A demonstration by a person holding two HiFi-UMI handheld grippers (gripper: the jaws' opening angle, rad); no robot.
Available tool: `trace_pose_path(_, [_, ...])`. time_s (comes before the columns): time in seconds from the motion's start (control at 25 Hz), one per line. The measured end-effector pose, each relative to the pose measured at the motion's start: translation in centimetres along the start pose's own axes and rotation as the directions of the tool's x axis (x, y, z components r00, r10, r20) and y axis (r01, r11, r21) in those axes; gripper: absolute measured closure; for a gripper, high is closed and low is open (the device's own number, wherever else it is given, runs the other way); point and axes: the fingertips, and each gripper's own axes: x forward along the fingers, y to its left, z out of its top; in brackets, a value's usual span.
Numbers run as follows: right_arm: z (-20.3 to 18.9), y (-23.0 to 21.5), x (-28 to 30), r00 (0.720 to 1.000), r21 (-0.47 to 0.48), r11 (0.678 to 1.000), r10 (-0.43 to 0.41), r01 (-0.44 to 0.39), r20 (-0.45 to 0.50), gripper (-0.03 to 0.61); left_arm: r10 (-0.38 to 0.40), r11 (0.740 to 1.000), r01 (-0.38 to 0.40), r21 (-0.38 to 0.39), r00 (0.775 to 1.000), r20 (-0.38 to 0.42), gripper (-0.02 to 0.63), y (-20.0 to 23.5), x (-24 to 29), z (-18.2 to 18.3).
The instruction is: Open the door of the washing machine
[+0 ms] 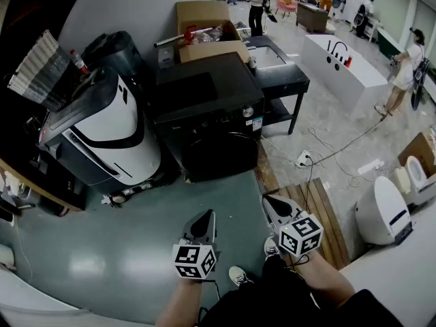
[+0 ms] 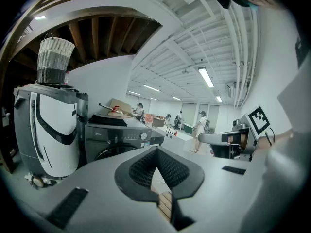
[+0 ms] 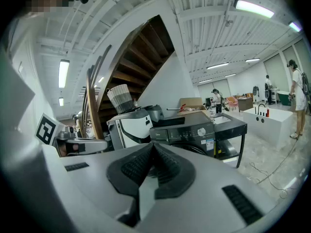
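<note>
Washer [image 1: 208,114]: dark front-loader on the floor [image 1: 129,251], betw. a white rounded machine [image 1: 109,135] on its left & a black surface [image 1: 283,80] on its right. Cardboard box [image 1: 204,26] at its far side. Round door [image 1: 221,152] on the front face looks shut, flush w/ the front.

Left gripper [image 1: 203,218] & right gripper [image 1: 274,204] sit side by side low in head view. Both point toward the washer, well apart from it, w/ floor between. Jaws of both pressed together, pads meeting, nothing betw. them. In each gripper view the washer sits just above the jaw tips, w/ the door partly hidden behind them.
</note>
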Motion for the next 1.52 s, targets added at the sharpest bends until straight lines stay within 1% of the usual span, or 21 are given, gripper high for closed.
trace_pose_path(0.24, [0.3,-0.1,-0.3,1.000,0.007,1.000,0.012,-0.012,0.023,0.561,-0.001,1.000,0.001,0.003,1.000,0.004,0.595,-0.4,0.2,0.1])
trace_pose_path(0.44, [0.8,-0.4,-0.4,0.999,-0.010,1.000,0.019,-0.018,0.035,0.561,-0.003,1.000,0.003,0.009,1.000,-0.002,0.595,-0.6,0.7,0.2])
trace_pose_path(0.88, [2.6,-2.8,-0.1,0.997,0.010,0.999,0.045,-0.045,0.065,0.561,-0.009,1.000,0.009,0.019,1.000,0.008,0.595,-1.8,2.8,1.6])
trace_pose_path(1.24, [4.0,-5.4,1.0,0.994,0.016,0.997,0.077,-0.079,0.079,0.561,0.022,1.000,-0.022,0.017,1.000,0.013,0.594,-2.4,5.2,2.4])
trace_pose_path(1.52, [4.9,-8.0,2.9,0.990,0.022,0.993,0.118,-0.120,0.080,0.561,0.065,0.998,-0.065,0.011,0.998,0.010,0.594,-2.2,7.6,2.9])
